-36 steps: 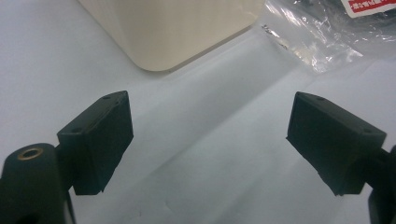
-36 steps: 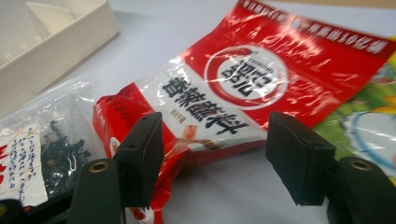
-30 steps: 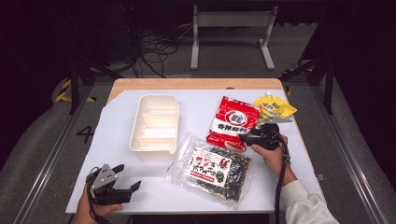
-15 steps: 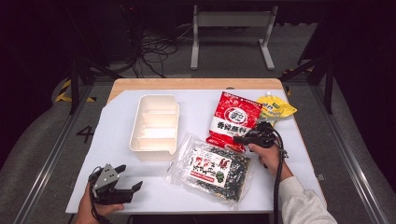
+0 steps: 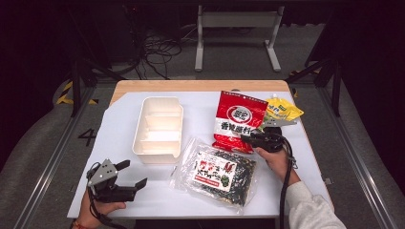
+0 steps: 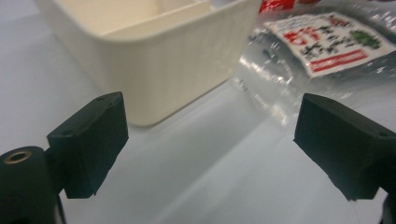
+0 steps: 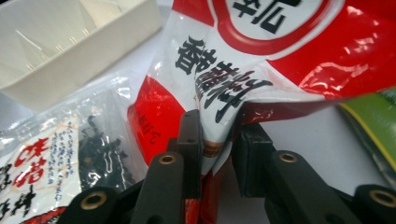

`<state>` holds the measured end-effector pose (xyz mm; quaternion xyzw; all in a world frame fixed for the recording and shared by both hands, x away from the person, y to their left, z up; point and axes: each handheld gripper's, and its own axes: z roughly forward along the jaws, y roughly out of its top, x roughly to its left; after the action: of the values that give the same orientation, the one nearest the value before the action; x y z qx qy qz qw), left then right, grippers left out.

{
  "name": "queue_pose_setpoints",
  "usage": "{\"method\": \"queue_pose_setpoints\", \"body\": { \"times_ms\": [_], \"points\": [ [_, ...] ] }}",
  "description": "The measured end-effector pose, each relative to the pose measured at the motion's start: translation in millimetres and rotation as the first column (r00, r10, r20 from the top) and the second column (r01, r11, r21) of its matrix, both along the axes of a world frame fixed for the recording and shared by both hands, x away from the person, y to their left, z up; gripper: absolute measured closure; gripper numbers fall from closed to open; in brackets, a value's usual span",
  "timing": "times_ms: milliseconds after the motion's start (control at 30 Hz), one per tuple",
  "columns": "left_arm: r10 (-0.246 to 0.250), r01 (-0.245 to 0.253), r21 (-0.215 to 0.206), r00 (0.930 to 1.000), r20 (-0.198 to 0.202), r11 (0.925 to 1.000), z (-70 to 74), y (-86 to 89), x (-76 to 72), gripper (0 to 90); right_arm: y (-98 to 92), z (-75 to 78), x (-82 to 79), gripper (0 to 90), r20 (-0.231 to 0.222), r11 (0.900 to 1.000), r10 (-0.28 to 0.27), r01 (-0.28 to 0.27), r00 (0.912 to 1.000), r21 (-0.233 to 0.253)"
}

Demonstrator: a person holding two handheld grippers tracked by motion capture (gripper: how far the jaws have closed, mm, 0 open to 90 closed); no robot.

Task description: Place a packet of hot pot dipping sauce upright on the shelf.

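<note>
Right tool (image 5: pixel 249 139) clenched on lower edge of red packet (image 5: pixel 239 119), pinched between both jaws, packet lying on worktop (image 5: pixel 119 119) beside white tray (image 5: pixel 159 126); left tool (image 5: pixel 128 174) released, idle near front edge; tray empty; lifting and packing judged still ahead.

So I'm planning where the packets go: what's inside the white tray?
The white tray holds no packets; the high view shows bare compartments split by dividers. Its near wall hides the floor just behind it. The red packet is pinched by the right gripper.
</note>
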<state>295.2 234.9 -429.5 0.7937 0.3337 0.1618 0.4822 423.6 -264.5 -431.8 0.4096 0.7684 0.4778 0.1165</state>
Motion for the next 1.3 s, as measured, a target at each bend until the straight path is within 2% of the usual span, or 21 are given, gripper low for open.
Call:
{"method": "queue_pose_setpoints", "body": {
  "times_ms": [100,167,300,467,567,633,800,1100,1167,1267,1300],
  "points": [
    [-0.021,0.021,-0.003,0.9998,0.005,0.9998,7.7,-6.2,1.6,8.9,-0.7,7.2,-5.0,76.4,0.056,1.0,0.002,-0.001,0.9984,-0.004],
    [-0.037,0.037,-0.016,0.9993,0.008,0.9992,11.3,-10.2,1.7,8.2,-0.6,10.6,-7.5,76.9,0.077,1.0,-0.002,0.002,0.997,-0.001],
    [-0.05,0.051,-0.011,0.9983,0.03,0.9987,18.2,-16.3,5.0,8.1,0.4,16.0,-11.2,77.4,0.108,1.0,0.0,0.0,0.9942,0.002],
    [-0.077,0.077,0.001,0.9954,0.056,0.997,31.7,-29.2,9.7,8.0,3.2,30.1,-20.9,77.7,0.166,1.0,0.013,-0.017,0.986,0.022],
    [-0.101,0.102,-0.016,0.9922,0.074,0.9946,38.4,-36.5,13.0,7.7,5.2,37.9,-26.9,77.7,0.194,0.998,0.033,-0.041,0.9804,0.037],
    [-0.109,0.111,-0.019,0.9907,0.081,0.9936,40.2,-41.8,14.5,7.6,7.3,40.2,-29.8,77.7,0.203,0.998,0.043,-0.052,0.9782,0.039],
    [-0.139,0.139,0.015,0.9858,0.094,0.9902,44.4,-59.9,18.3,8.8,13.7,44.5,-36.8,77.7,0.222,0.996,0.071,-0.082,0.9724,0.041],
    [-0.179,0.179,0.003,0.9794,0.095,0.9838,47.9,-85.9,29.0,11.8,27.4,49.8,-51.8,77.8,0.243,0.986,0.15,-0.163,0.9584,0.035],
    [-0.173,0.173,0.004,0.9804,0.095,0.9849,48.2,-90.8,31.8,13.4,29.8,50.1,-54.6,77.8,0.251,0.984,0.16,-0.175,0.9547,0.037],
    [-0.181,0.184,-0.033,0.9802,0.081,0.9824,50.4,-98.9,38.5,15.9,34.5,49.9,-57.6,77.8,0.255,0.98,0.18,-0.194,0.9499,0.032],
    [-0.181,0.184,-0.033,0.9802,0.081,0.9824,50.4,-98.9,38.5,16.7,34.5,49.9,-57.6,77.8,0.255,0.98,0.18,-0.194,0.9499,0.032]
  ]
}}
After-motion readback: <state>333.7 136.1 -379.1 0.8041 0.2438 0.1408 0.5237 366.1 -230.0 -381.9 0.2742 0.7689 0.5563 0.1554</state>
